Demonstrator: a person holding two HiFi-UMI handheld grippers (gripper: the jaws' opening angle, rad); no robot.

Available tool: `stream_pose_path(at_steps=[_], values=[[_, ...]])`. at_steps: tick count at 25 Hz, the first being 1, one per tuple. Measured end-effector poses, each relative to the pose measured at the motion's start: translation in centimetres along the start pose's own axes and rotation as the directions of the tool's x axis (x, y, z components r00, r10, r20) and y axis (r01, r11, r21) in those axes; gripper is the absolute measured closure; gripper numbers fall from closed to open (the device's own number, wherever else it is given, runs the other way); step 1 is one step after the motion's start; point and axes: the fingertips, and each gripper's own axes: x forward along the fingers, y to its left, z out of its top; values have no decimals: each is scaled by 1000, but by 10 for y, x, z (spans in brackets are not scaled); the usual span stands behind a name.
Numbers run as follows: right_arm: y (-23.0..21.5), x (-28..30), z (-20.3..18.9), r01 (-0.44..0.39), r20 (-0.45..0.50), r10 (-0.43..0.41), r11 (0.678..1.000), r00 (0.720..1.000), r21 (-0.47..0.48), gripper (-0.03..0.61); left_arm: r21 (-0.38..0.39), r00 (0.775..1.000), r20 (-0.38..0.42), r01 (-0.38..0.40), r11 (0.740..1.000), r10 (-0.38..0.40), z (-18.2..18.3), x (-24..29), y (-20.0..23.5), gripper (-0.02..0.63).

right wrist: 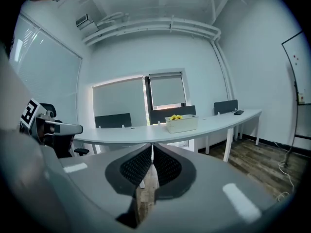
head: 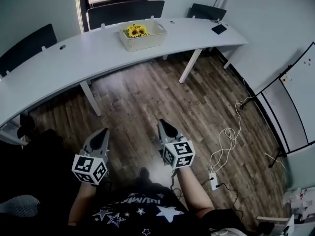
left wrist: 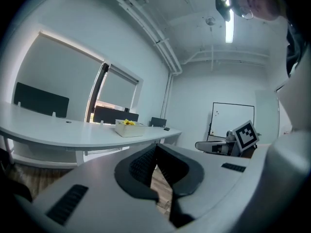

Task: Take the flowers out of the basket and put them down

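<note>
Flowers (head: pixel 136 31) sit in basket (head: pixel 147 43) on desk (head: pixel 74 63); shirt print (head: pixel 142 199) illegible.

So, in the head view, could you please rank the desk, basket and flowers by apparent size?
Largest to smallest: desk, basket, flowers. All three are about equally far away, so the order is safe.

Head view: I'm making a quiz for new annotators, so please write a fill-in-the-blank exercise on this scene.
1. The flowers are ____ in colour.
2. They lie inside the white ____ on the table.
3. The left gripper and the right gripper, fingers shut, hold ____.
Missing words: yellow; basket; nothing.
</note>
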Motion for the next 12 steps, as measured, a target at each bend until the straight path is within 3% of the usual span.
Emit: stream_pose_path(at_steps=[12], values=[[-88,32,4,-55,5,55,998,998,13,575,-2,999,0,-37,999,37,10,90,-24,604]])
